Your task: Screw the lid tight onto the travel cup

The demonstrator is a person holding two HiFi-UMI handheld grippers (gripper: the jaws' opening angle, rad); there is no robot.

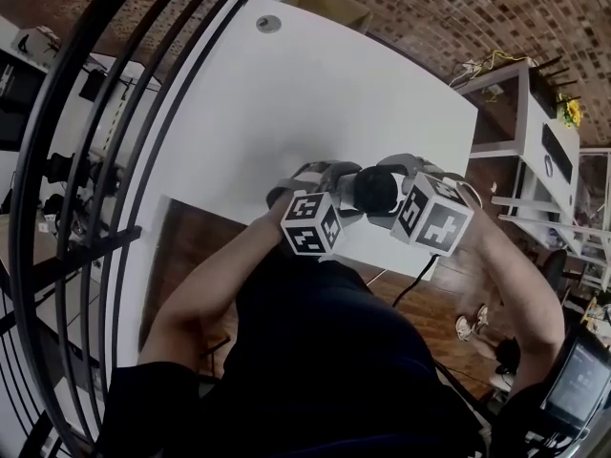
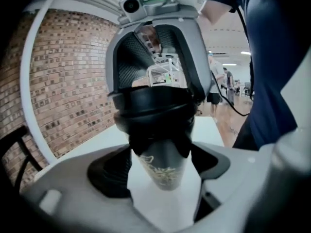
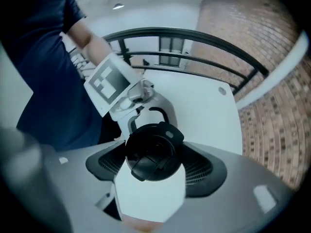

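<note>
The travel cup is grey with a gold pattern and stands upright over the white table. My left gripper is shut on the cup's body, with a dark pad on each side. The black lid sits on top of the cup, and it also shows in the left gripper view. My right gripper points steeply down over the lid, and its pads press on both sides of the rim. From the head camera, the lid lies between the two marker cubes, close to the table's near edge.
A black curved railing runs along the table's left side. In the far part of the tabletop there is a round cable grommet. A white shelf unit stands to the right on the brick floor. The person's arms and dark shirt fill the near foreground.
</note>
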